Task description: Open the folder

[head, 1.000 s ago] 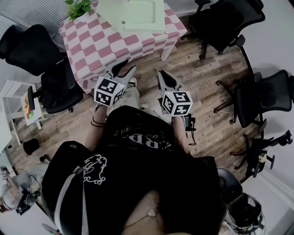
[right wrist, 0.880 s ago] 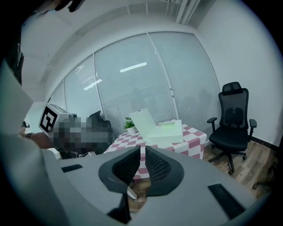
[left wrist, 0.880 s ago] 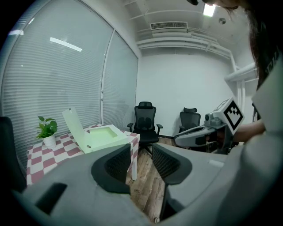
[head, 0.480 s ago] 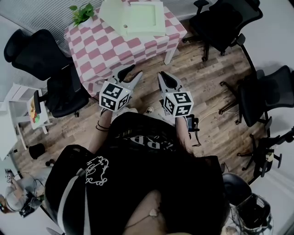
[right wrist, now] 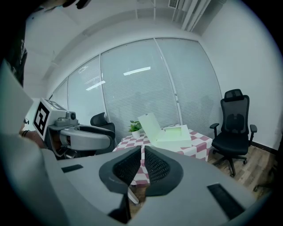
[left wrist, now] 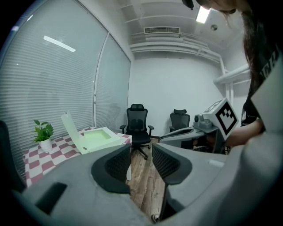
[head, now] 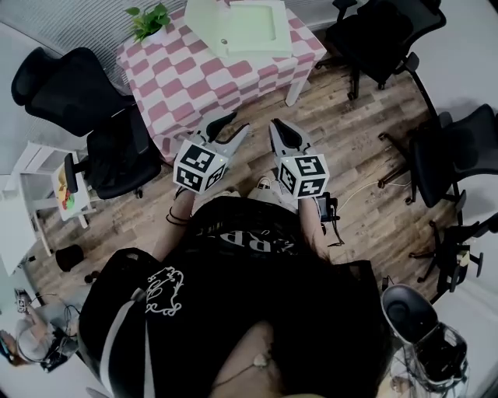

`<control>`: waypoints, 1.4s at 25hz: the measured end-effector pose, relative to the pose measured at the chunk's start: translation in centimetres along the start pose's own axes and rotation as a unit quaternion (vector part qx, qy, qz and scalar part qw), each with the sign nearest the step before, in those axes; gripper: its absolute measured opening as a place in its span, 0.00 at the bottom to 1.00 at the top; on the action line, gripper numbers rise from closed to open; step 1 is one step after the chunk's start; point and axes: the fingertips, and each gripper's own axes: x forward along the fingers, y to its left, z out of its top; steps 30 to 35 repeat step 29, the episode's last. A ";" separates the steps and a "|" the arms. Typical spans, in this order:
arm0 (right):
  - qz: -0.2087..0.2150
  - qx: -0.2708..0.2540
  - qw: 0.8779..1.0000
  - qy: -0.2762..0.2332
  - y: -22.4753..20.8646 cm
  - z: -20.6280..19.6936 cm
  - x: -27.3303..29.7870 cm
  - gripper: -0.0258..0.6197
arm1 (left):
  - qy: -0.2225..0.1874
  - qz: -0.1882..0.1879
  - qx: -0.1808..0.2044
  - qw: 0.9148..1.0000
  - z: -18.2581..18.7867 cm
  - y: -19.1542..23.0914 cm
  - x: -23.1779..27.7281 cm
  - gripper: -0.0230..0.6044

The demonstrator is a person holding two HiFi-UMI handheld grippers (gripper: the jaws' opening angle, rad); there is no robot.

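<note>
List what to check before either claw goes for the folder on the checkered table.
1. Folder lid: already standing up, open. Ok.
2. Left claw: jaws apart, nothing between them. Ok.
3. Right claw: jaws have just been closing, about shut, nothing between them. Not ok for grasping.
4. Reach: both claws hang over the floor, short of the table. Not ok.
5. Plant: stands apart from the folder. Ok.

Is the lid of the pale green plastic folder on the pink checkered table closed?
No, in the right gripper view the pale green plastic folder has its lid standing raised on the pink checkered table.
</note>
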 end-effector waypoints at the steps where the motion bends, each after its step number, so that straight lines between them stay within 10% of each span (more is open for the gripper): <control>1: -0.002 0.000 1.000 0.000 0.6 -0.1 0.0 0.09 | 0.000 -0.002 0.001 1.000 -0.2 0.1 -0.5 0.29; 35: -0.025 -0.022 0.999 0.027 7.7 -2.1 0.9 0.08 | -0.011 -0.013 -0.041 0.999 -3.8 2.6 -7.3 0.29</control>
